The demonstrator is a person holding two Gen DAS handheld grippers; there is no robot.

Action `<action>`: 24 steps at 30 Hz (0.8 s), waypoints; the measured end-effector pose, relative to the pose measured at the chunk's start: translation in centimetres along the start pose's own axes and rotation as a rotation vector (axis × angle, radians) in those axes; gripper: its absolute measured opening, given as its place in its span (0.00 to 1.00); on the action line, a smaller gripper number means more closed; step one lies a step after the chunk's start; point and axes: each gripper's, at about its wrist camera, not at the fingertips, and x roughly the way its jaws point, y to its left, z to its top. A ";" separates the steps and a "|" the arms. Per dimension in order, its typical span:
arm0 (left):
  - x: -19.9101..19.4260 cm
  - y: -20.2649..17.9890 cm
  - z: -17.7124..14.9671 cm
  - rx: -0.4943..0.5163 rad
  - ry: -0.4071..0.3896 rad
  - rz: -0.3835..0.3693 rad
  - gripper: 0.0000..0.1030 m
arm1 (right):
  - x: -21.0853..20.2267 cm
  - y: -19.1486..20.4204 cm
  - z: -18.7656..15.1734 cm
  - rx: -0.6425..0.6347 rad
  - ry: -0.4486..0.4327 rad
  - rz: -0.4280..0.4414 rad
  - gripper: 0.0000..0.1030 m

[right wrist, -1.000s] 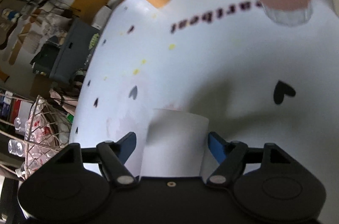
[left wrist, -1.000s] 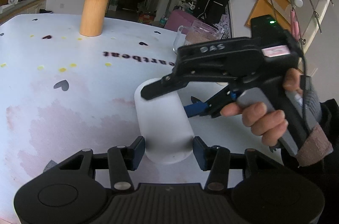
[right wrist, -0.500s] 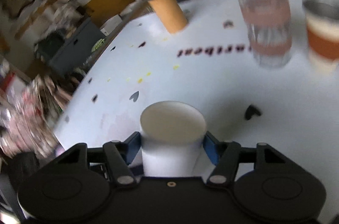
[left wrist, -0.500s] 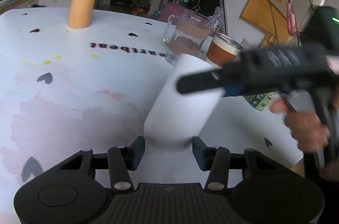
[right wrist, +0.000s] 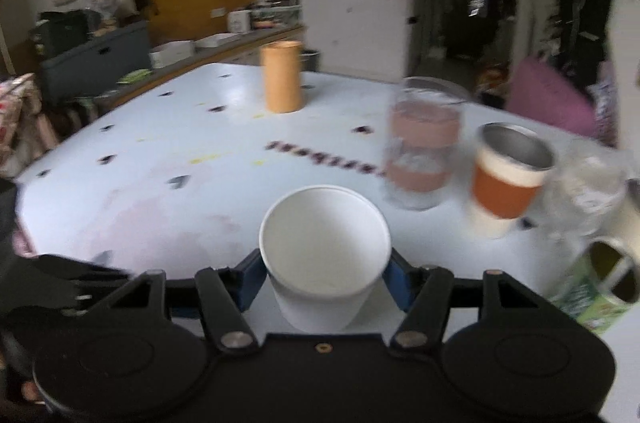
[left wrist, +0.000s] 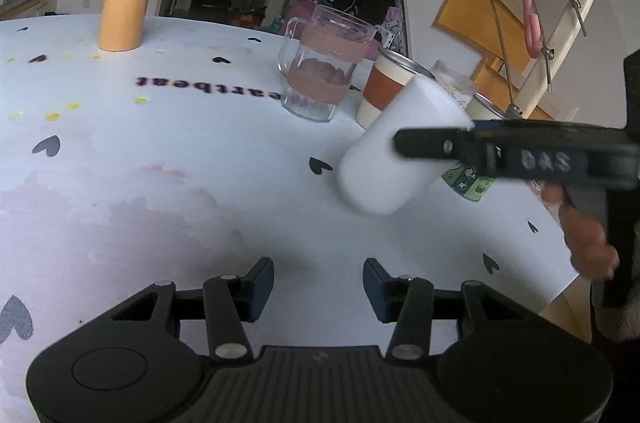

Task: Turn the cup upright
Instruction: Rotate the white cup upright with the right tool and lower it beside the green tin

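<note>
The white paper cup is clamped between the blue pads of my right gripper, its open mouth up and tipped toward the camera. In the left wrist view the same cup hangs tilted above the table, base low and to the left, with the right gripper's black finger across it. My left gripper is open and empty, low over the white table, to the left of the cup and nearer the camera.
An orange cylinder cup stands at the far left. A glass mug with a pink band, a brown-banded steel cup and a green-labelled can stand behind the held cup. The table edge runs along the right.
The right gripper lifted the cup out from between the left fingers, carried it right and turned it from mouth-down toward mouth-up. The left gripper now holds nothing.
</note>
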 end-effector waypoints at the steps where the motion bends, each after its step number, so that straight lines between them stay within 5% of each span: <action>1: 0.0 0.0 0.0 0.000 0.000 0.002 0.48 | 0.2 -0.7 0.1 0.005 -0.003 -0.030 0.62; 12: -0.2 0.0 0.0 0.012 -0.009 0.029 0.48 | 2.2 -7.4 1.4 0.103 0.051 -0.218 0.62; 24: -0.2 -0.1 0.0 0.019 -0.005 0.037 0.48 | 3.8 -10.1 1.8 0.221 0.096 -0.225 0.62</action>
